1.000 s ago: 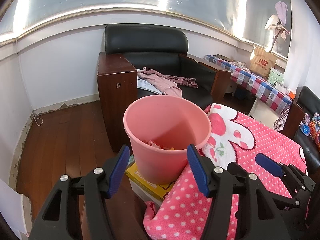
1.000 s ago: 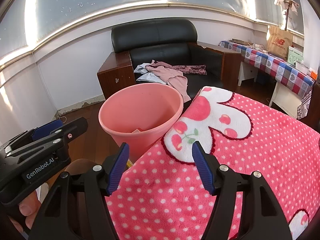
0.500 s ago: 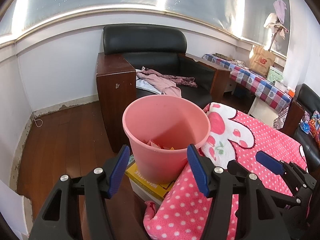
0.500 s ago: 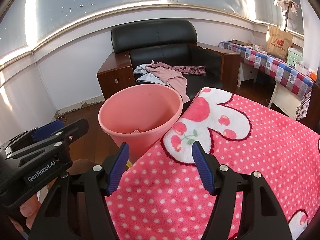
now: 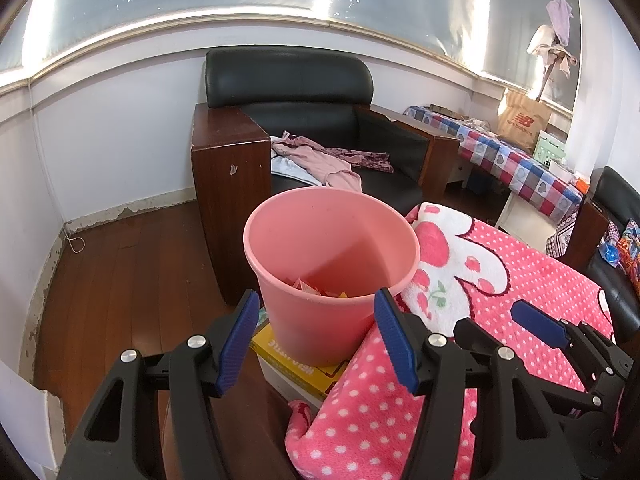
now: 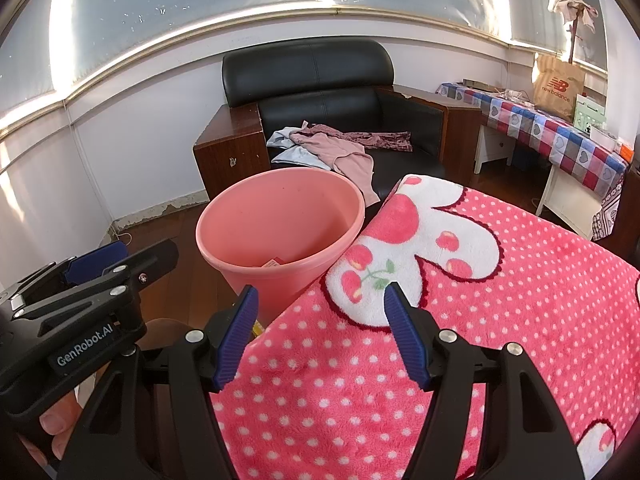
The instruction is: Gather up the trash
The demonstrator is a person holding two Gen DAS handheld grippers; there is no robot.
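Both tools sit side by side at the near edge of the scene, angled down toward the bin. Left tool: blue-padded jaws spread apart, nothing between them. Right tool: jaws likewise spread, nothing gripped; only the blanket lies beneath them.

The round pink plastic waste bin stands at 12 o'clock from the left tool and at about 11 o'clock from the right one. It rests on a yellow-and-white cardboard box, its rim just beside the edge of the worktop. Inside, at the bottom, lies a small heap of paper scraps in orange, yellow and pink; from the right side only one scrap shows.

The worktop is covered by a fluffy pink blanket with white polka dots and a white rabbit print, running from 1 to 5 o'clock. No loose litter shows on the part of it in view.

Judgement: the collection looks largely done. Trash is already in the bin, both tools are empty, and nothing waits on the visible blanket. Whatever remains would lie outside these views; I cannot tell.

Background, 12 o'clock: a black leather armchair with crumpled pink and pale-blue clothes on its seat. These look like laundry, not trash.
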